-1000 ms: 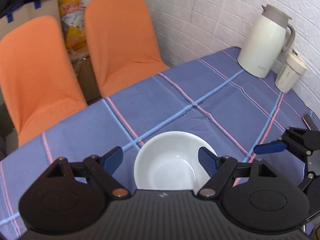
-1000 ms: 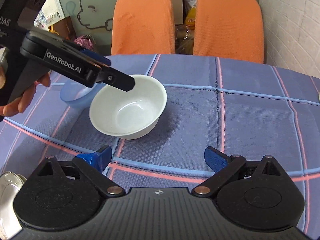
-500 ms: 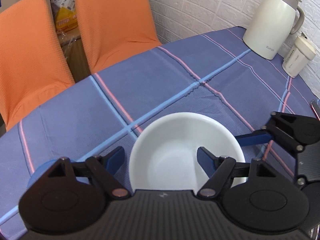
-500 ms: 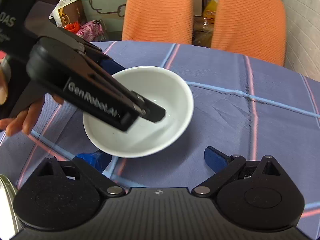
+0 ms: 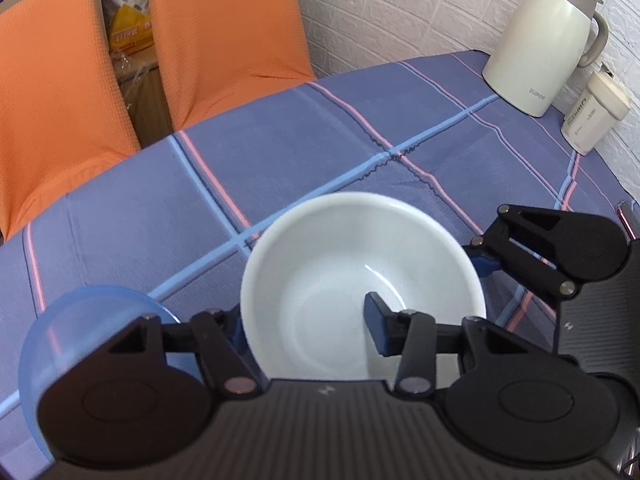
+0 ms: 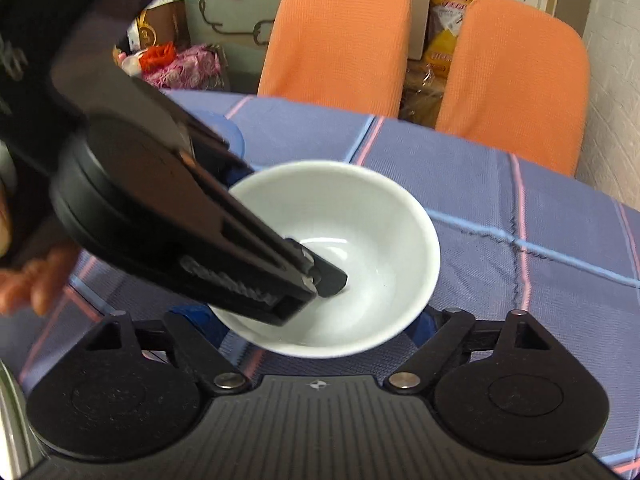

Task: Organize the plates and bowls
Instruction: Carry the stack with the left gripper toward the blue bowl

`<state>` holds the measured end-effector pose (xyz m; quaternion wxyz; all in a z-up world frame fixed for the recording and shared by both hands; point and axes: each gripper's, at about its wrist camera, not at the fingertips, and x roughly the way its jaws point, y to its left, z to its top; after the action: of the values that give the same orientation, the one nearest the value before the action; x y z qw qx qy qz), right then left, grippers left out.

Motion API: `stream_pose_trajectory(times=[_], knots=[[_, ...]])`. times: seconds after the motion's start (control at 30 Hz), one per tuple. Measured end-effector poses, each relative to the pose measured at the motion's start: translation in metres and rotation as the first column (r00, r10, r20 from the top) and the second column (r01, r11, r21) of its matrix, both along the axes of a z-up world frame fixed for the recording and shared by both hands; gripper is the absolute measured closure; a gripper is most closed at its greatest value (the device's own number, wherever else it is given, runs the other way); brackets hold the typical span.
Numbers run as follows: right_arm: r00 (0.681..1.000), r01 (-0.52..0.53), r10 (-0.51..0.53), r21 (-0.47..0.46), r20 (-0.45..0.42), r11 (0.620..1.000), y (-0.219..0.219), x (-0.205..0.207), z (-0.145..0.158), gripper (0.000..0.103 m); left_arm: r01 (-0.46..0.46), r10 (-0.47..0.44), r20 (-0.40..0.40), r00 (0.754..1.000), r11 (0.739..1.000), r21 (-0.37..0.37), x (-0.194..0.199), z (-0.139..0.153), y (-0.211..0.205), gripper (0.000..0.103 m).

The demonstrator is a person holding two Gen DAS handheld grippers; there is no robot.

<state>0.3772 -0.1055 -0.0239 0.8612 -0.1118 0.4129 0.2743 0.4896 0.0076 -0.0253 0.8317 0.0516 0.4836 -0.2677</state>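
A white bowl (image 5: 360,280) (image 6: 360,240) sits on the blue checked tablecloth (image 5: 320,152). My left gripper (image 5: 306,320) is open and straddles the bowl's left wall: one finger (image 5: 376,316) hangs inside the bowl, the other is outside the rim. In the right wrist view that inner finger (image 6: 328,278) reaches into the bowl. My right gripper (image 6: 308,320) is open, its blue fingertips partly hidden behind the bowl's near side. A pale blue bowl (image 5: 92,312) (image 6: 230,132) stands just left of the white one.
A cream thermos jug (image 5: 540,40) and a small white canister (image 5: 592,112) stand at the table's far right by the brick wall. Two orange chairs (image 5: 224,20) line the far edge. A person's hand (image 6: 32,284) holds the left gripper. A metal object (image 6: 8,420) shows at the lower left.
My left gripper came forward and down over the white bowl, putting one finger inside, and its jaws narrowed a little. My right gripper moved in close to the bowl's near side.
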Motion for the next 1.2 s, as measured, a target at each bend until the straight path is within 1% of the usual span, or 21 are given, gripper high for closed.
stream_pose_trajectory(times=[0.07,0.1,0.17,0.23,0.3,0.4,0.53,0.63,0.73,0.87,0.97,1.03,1.07,1.1,1.13,1.2], knots=[[1.000,0.002,-0.002,0.011,0.017,1.000,-0.002,-0.003,0.004,0.030,-0.004,0.004,0.011,1.000,1.000,-0.011,-0.004,0.005,0.001,0.059],[1.000,0.011,-0.012,0.035,0.020,0.999,-0.005,-0.005,0.007,0.030,-0.003,0.003,0.016,1.000,1.000,-0.024,-0.006,0.009,0.002,0.059],[0.999,0.027,-0.028,0.074,0.021,0.997,-0.010,-0.010,0.015,0.030,-0.004,0.004,0.003,1.000,0.999,-0.051,-0.010,0.017,0.002,0.058],[0.998,0.030,-0.033,0.074,0.049,0.997,-0.011,-0.022,0.025,0.030,0.001,0.000,0.038,0.999,0.999,-0.037,-0.021,0.028,-0.002,0.058],[0.997,0.033,-0.038,0.076,0.073,0.997,-0.015,-0.038,0.035,0.030,0.012,-0.009,0.061,0.998,0.999,-0.040,-0.035,0.039,-0.006,0.059],[0.995,0.034,-0.041,0.074,0.094,0.997,-0.022,-0.065,0.048,0.030,0.024,-0.019,0.076,0.997,0.998,-0.058,-0.062,0.052,-0.011,0.058],[0.995,0.029,-0.034,0.059,0.093,0.998,-0.035,-0.115,0.057,0.030,0.059,-0.051,0.103,0.993,0.996,-0.067,-0.114,0.061,-0.026,0.058],[0.996,0.032,-0.034,0.028,0.080,0.999,-0.041,-0.155,0.057,0.030,0.092,-0.084,0.129,0.988,0.994,-0.056,-0.155,0.056,-0.041,0.056],[0.997,0.042,-0.042,0.008,0.062,0.999,-0.049,-0.183,0.048,0.030,0.120,-0.112,0.137,0.984,0.992,-0.047,-0.191,0.045,-0.053,0.055],[0.998,0.059,-0.059,0.015,0.023,0.998,-0.056,-0.200,0.032,0.030,0.136,-0.133,0.137,0.982,0.990,-0.018,-0.222,0.026,-0.067,0.054],[0.998,0.061,-0.061,0.025,0.016,0.998,-0.059,-0.204,0.026,0.030,0.134,-0.135,0.131,0.982,0.991,0.015,-0.233,0.013,-0.072,0.054],[0.998,0.052,-0.053,0.034,0.017,0.998,-0.061,-0.206,0.024,0.031,0.123,-0.126,0.132,0.983,0.992,0.034,-0.235,0.007,-0.072,0.051],[0.999,0.048,-0.049,0.039,0.018,0.998,-0.060,-0.205,0.024,0.031,0.118,-0.120,0.132,0.984,0.993,0.029,-0.235,0.005,-0.071,0.044],[0.999,0.046,-0.047,0.040,0.021,0.998,-0.061,-0.211,0.024,0.030,0.115,-0.117,0.129,0.985,0.993,0.023,-0.235,0.003,-0.070,0.029],[0.999,0.041,-0.042,0.041,0.024,0.998,-0.062,-0.215,0.026,0.030,0.113,-0.115,0.131,0.985,0.993,0.020,-0.235,0.003,-0.069,0.025],[0.999,0.036,-0.037,0.034,0.036,0.999,-0.065,-0.224,0.027,0.029,0.122,-0.123,0.131,0.984,0.992,0.017,-0.236,0.004,-0.067,0.020]])
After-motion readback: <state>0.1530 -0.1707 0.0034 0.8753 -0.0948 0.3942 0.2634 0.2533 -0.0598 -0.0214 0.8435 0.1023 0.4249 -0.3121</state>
